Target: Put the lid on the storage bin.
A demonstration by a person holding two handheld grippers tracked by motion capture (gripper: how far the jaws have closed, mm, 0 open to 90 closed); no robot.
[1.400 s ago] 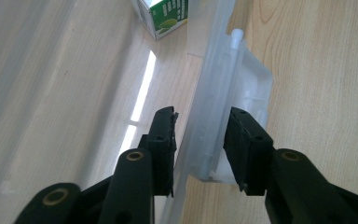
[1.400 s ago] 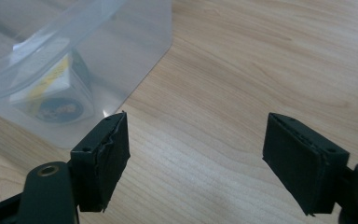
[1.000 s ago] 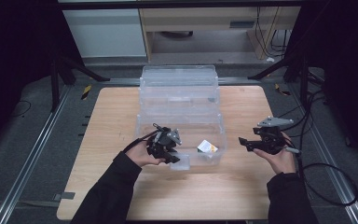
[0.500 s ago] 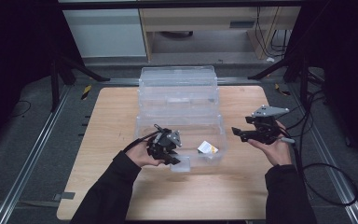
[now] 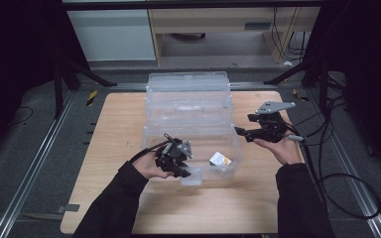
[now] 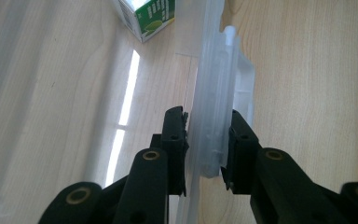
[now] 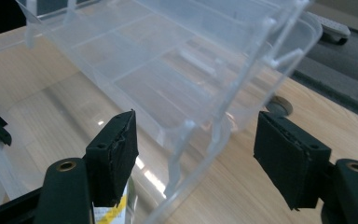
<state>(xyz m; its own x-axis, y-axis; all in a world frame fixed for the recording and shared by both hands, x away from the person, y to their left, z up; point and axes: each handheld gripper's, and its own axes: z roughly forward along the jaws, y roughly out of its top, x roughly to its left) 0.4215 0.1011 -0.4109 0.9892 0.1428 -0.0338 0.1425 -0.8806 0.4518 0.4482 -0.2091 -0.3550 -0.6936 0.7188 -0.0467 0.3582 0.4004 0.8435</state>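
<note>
Clear box (image 5: 191,129), left tongs (image 6: 207,144) pinching rim, right tongs (image 7: 196,161) wide, empty

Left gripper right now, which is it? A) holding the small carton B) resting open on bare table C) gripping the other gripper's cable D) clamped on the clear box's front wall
D: in the left gripper view the left gripper has a pad on each side of the clear plastic box, pressing on its front wall; the small carton lies apart inside the box.

Small carton (image 5: 221,159) inside clear box (image 5: 188,106) on table (image 5: 114,129)
</note>
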